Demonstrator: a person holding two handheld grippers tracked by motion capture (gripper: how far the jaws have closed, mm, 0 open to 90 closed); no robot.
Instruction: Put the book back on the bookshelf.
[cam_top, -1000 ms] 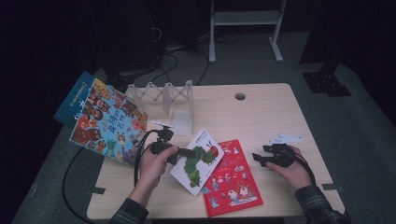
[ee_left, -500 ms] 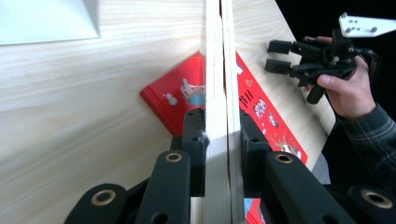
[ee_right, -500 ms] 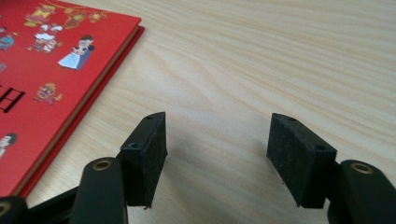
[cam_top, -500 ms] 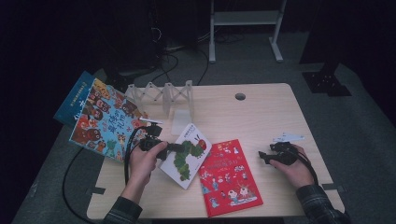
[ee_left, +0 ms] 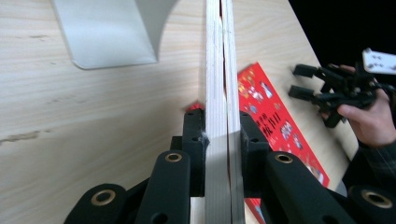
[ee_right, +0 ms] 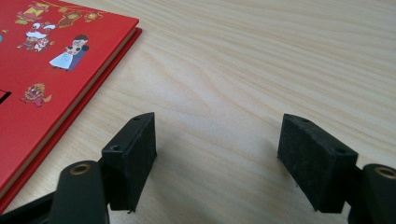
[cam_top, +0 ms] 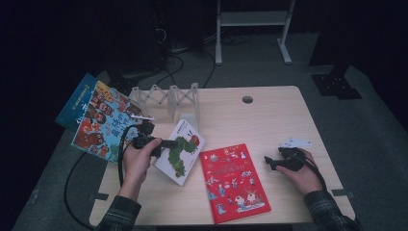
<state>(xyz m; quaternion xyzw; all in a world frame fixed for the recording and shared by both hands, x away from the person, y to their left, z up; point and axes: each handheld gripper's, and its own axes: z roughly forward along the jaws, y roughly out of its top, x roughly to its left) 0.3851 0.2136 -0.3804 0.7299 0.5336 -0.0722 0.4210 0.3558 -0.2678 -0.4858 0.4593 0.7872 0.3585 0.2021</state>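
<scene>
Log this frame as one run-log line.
left gripper: shut on caterpillar book, edge lifted | right gripper: open, idle on table | red book: flat

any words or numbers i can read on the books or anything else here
None can be read for sure.
Red book: yellow characters on the cover, too blurred.
Caterpillar book, held in the left gripper: small print near its top corner, too small.
Big colourful book: large characters, too blurred.
Blue book under it: white marks, unreadable.
</scene>
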